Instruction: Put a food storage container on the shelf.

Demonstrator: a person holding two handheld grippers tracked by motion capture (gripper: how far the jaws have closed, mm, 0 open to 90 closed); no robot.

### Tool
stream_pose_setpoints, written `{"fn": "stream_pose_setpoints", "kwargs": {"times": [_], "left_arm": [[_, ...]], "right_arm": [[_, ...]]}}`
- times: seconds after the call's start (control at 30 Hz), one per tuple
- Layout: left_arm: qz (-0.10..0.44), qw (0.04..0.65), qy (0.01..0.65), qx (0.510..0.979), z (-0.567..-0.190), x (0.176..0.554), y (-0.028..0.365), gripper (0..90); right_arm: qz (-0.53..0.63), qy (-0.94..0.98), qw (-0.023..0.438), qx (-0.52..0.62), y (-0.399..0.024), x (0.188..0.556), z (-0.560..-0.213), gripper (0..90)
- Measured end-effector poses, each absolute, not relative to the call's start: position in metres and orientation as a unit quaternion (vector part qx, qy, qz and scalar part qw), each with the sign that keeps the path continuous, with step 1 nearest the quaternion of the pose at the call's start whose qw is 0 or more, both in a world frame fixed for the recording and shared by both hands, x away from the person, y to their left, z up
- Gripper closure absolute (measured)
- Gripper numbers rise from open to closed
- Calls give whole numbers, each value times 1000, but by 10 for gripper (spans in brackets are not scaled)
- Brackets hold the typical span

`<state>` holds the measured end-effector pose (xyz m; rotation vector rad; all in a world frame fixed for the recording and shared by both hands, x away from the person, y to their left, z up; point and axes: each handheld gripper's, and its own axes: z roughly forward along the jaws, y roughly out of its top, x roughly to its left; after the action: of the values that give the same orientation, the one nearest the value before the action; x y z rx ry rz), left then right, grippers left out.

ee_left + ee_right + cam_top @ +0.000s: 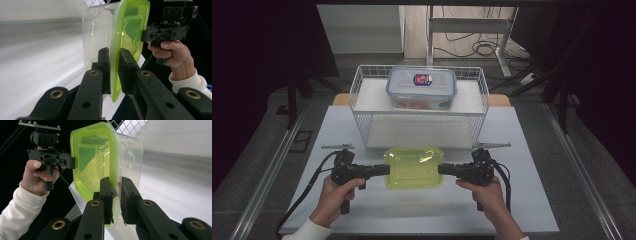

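Step in hand: both grippers are gripping the green-lidded box (414, 167) at its short ends, probably for a two-handed carry.
Left gripper (382, 170): its fingers (103, 65) are clamping the left lid rim, one finger on each side of it.
Right gripper (445, 170): its fingers (107, 195) are clamping the right lid rim in the same manner.
Box position: it is sitting near the middle of the table (532, 200), just in front of the wire basket (357, 95); whether it is resting on the table or hanging just above cannot be told.
Box appearance: clear, rounded-rectangular body with a translucent lime-green lid pressed on; it is looking empty; the lid rim is overhanging the body all round.
Basket contents: a second box with a clear, blue-edged lid (421, 87) is occupying the upper shelf, with reddish contents inside.
Next move, as judged: both hands should be rising together and level, keeping equal pull on each end so the rim is not slipping out of either grip; a lid-only hold may be letting the body drop if the seal is loose.
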<state>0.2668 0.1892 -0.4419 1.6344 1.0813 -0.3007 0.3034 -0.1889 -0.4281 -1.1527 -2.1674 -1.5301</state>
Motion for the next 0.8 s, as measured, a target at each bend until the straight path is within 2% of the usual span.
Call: {"fn": "stream_pose_setpoints", "kwargs": {"times": [0.4, 0.8], "left_arm": [[-131, 547, 457, 689, -437, 275, 193, 816], [-119, 557, 454, 685, -403, 291, 198, 816]], "right_arm": [[-525, -744, 123, -395, -186, 310, -424, 803], [-535, -745, 105, -384, -180, 326, -389, 805]]}}
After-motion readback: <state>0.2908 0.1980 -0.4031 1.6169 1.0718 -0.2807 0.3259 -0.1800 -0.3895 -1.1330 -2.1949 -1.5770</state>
